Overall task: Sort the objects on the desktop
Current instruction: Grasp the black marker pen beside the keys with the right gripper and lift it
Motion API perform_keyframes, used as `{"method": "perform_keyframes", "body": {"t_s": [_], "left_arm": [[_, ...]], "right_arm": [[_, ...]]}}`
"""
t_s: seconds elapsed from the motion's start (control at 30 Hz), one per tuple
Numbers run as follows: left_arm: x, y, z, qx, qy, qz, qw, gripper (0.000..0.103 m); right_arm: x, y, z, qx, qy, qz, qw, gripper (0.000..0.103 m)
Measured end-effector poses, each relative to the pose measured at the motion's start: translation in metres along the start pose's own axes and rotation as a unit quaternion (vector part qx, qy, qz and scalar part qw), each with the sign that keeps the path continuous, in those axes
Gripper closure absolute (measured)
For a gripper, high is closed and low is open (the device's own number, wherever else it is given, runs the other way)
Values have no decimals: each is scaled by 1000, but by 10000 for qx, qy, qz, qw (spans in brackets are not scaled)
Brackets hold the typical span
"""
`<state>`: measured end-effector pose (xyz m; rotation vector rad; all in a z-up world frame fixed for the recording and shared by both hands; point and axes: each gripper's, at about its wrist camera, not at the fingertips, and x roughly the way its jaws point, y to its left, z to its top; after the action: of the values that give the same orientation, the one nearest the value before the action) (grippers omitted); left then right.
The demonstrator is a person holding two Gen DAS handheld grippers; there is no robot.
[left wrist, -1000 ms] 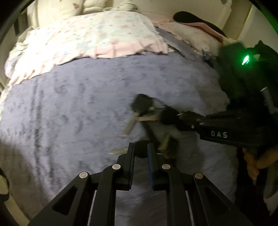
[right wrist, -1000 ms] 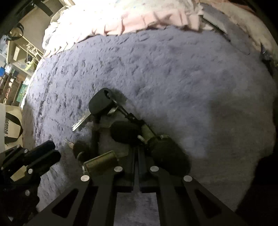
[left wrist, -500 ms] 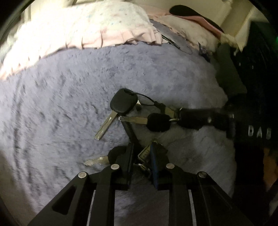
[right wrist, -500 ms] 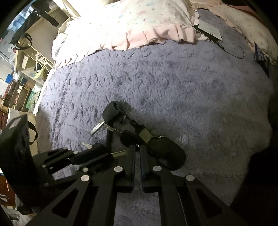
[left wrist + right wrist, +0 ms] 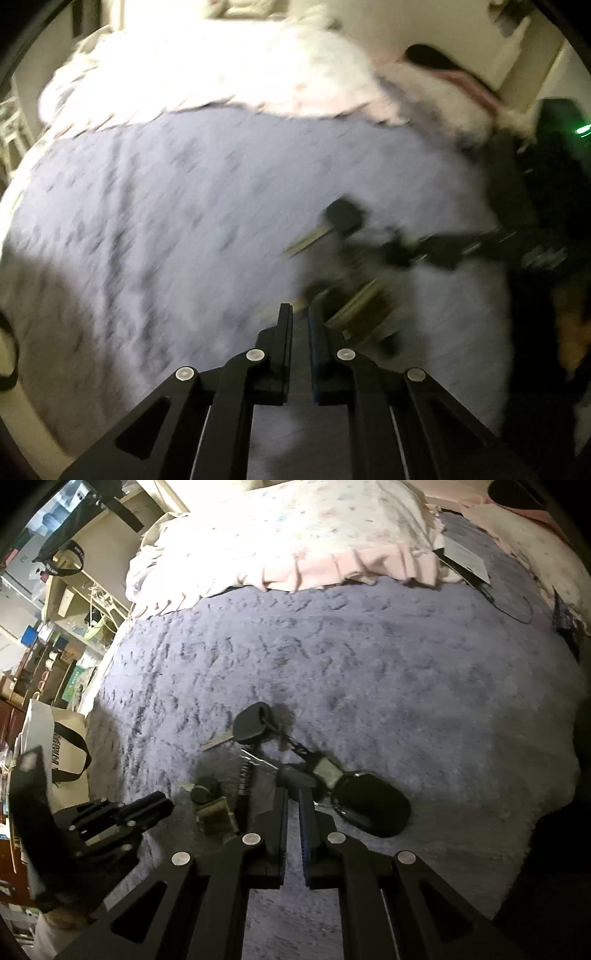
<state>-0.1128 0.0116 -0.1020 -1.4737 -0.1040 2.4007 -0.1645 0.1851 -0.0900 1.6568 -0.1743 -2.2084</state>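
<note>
A key bunch lies spread on the purple fuzzy blanket (image 5: 369, 664). It has a black key head (image 5: 251, 723), a black fob (image 5: 373, 808) and a brass padlock (image 5: 214, 814). My right gripper (image 5: 291, 792) is shut on a dark key head in the middle of the bunch. In the blurred left wrist view it reaches in from the right (image 5: 417, 247) to the key bunch (image 5: 343, 218). My left gripper (image 5: 299, 308) is closing, its jaws almost together with nothing between them. It sits just left of the padlock (image 5: 358, 306), apart from it in the right wrist view (image 5: 162, 805).
A pink frilled quilt (image 5: 314, 542) covers the far part of the bed. A white tag with a black cord (image 5: 465, 559) lies at the far right. A tote bag (image 5: 55, 746) and cluttered shelves (image 5: 48, 635) stand off the bed's left edge.
My left gripper has let the padlock go, narrowed its jaws and drawn back to the left. The right gripper has risen a little, still holding the bunch.
</note>
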Motion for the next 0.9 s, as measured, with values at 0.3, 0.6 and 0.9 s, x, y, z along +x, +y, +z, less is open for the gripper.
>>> {"method": "perform_keyframes", "body": {"t_s": [0.3,0.6,0.9], "left_arm": [[27,-30,7,166,171,-400,9989,94],[36,-22,-2,239,273,264,9990,91],[-2,2,-5,-191,-59,-75,9998,57]], "right_arm": [[75,18,42,-261,239,-264,9990,103],[44,23,31,-299,270,-73,9992,99],[37,37,11,-345,360,-86,9987,95]]}}
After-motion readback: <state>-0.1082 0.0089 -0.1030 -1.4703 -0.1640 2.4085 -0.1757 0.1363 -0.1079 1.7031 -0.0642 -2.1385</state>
